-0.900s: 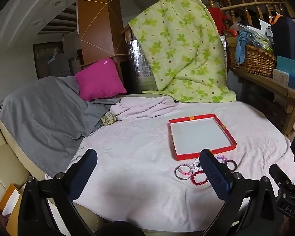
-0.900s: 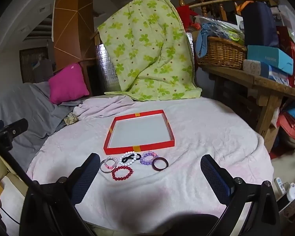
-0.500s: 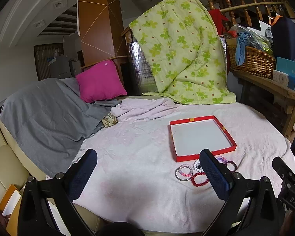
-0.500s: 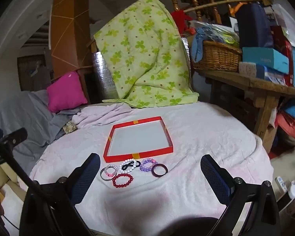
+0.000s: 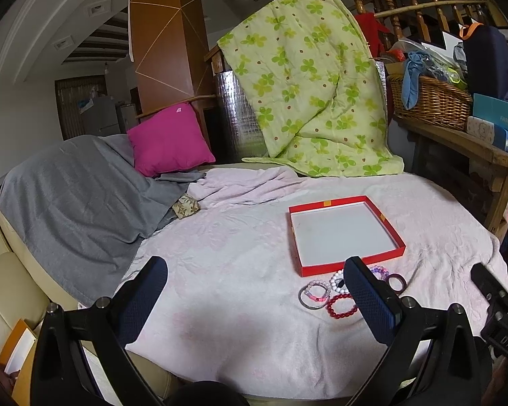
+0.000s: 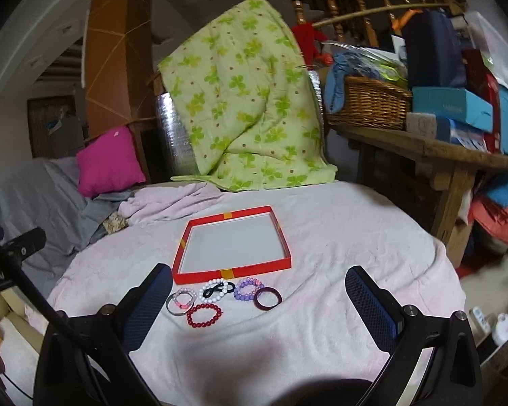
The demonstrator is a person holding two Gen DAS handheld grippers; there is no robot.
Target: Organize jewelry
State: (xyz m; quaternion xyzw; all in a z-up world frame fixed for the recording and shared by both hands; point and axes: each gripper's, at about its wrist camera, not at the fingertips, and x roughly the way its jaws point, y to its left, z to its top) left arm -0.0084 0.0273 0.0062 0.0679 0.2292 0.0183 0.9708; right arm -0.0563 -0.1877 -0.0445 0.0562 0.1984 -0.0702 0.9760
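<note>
A shallow red tray (image 6: 233, 273) with a white floor lies empty on the pink cloth; it also shows in the left wrist view (image 5: 352, 264). Just in front of it lie several bracelets: a red bead one (image 6: 204, 315), a pink and clear one (image 6: 181, 301), a white bead one (image 6: 215, 289), a purple bead one (image 6: 248, 288) and a dark maroon bangle (image 6: 267, 298). The red bead bracelet (image 5: 341, 305) and the pink one (image 5: 315, 294) also show in the left view. My left gripper (image 5: 254, 291) is open and empty, left of the bracelets. My right gripper (image 6: 259, 304) is open and empty above them.
A green clover quilt (image 6: 240, 101) hangs behind the table. A magenta cushion (image 5: 169, 142) and grey blanket (image 5: 74, 196) lie at the left. A wooden bench (image 6: 423, 145) with a wicker basket (image 6: 365, 101) and boxes stands at the right.
The right gripper has moved forward and down toward the bracelets, which now sit between its fingers. The left gripper has barely moved.
</note>
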